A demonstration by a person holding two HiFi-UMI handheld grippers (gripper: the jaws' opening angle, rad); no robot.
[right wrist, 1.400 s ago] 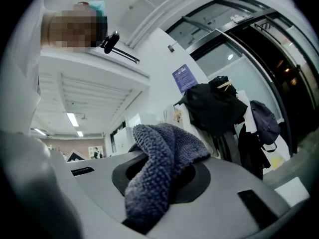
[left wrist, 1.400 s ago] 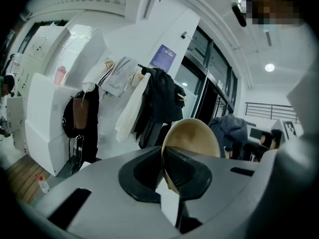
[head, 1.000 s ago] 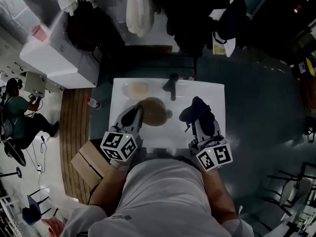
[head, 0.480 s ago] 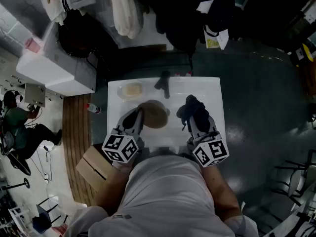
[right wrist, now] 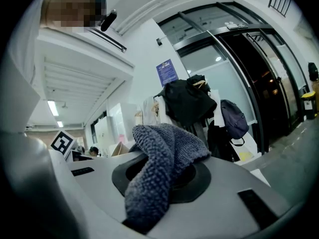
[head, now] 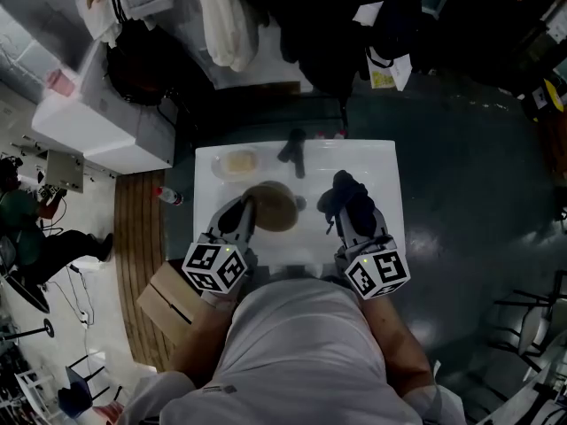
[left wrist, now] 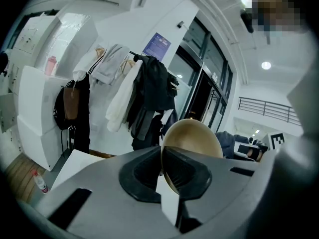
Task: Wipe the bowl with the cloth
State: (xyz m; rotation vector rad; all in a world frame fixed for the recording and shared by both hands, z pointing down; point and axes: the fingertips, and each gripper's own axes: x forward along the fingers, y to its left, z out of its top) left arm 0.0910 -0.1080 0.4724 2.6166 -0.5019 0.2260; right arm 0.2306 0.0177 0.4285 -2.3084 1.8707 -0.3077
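A brown bowl (head: 274,206) hangs over the white table (head: 381,162), tilted, its rim pinched in my left gripper (head: 250,204). In the left gripper view the bowl (left wrist: 192,138) stands on edge between the jaws, which are shut on its rim. My right gripper (head: 345,200) is shut on a dark blue-grey cloth (head: 341,190) bunched at its tip, a short way right of the bowl and apart from it. In the right gripper view the cloth (right wrist: 159,171) drapes over the jaws and hides them.
On the table's far side lie a pale round dish (head: 236,161) and a dark upright object (head: 294,150). A cardboard box (head: 168,299) and a bottle (head: 168,196) sit on the floor at left. Coats hang behind the table. A seated person (head: 35,224) is at far left.
The head view shifted a little between one second and half a second ago. Both grippers, the bowl and the cloth have kept their places relative to the table since then.
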